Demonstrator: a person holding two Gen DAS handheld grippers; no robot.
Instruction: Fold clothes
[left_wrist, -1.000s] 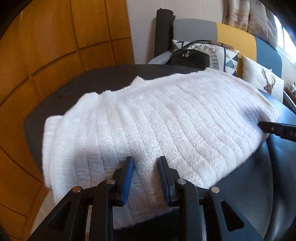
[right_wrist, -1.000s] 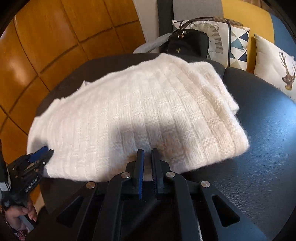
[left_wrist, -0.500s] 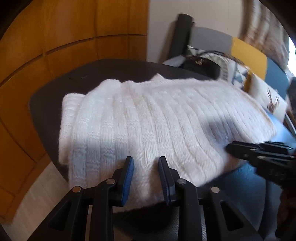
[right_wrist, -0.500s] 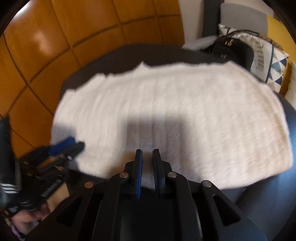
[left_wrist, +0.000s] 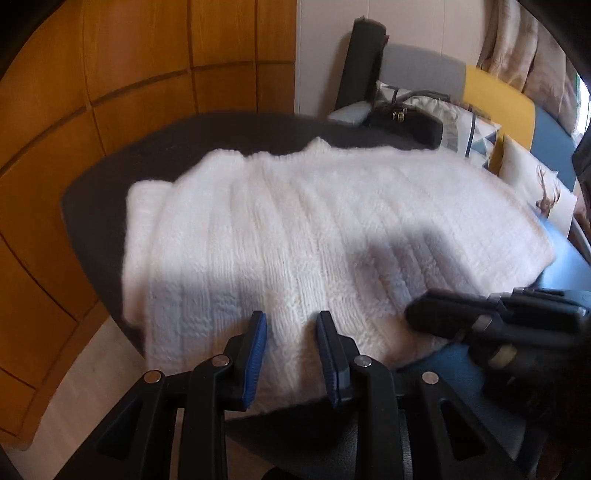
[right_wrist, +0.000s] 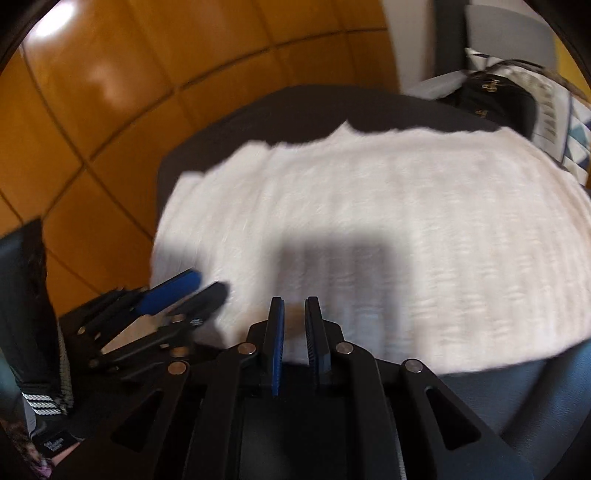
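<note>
We see the white knitted sweater (left_wrist: 325, 236) lying folded and flat on the dark tabletop (left_wrist: 107, 206), spread just ahead of both tools, its near edge running under their tips. Our left tool (left_wrist: 290, 334) sits over that near edge with its blue-padded fingers (left_wrist: 255, 354) apart, knit showing in the gap between them; we cannot tell whether they touch the fabric. To its right, the right tool (left_wrist: 436, 314) lies low along the same edge, blurred. In the right wrist view, the right tool (right_wrist: 294, 306) has its fingers close together with a narrow gap; we cannot tell whether any fabric is pinched there. To its left the left tool (right_wrist: 199, 284) points at the sweater's (right_wrist: 388, 229) left corner, fingers parted. Beyond the tabletop ahead stands an orange wood-panelled wall (left_wrist: 147, 74). Ahead and to the right, a black handbag (left_wrist: 406, 122) rests against patterned cushions (left_wrist: 535, 184) on a sofa.
</note>
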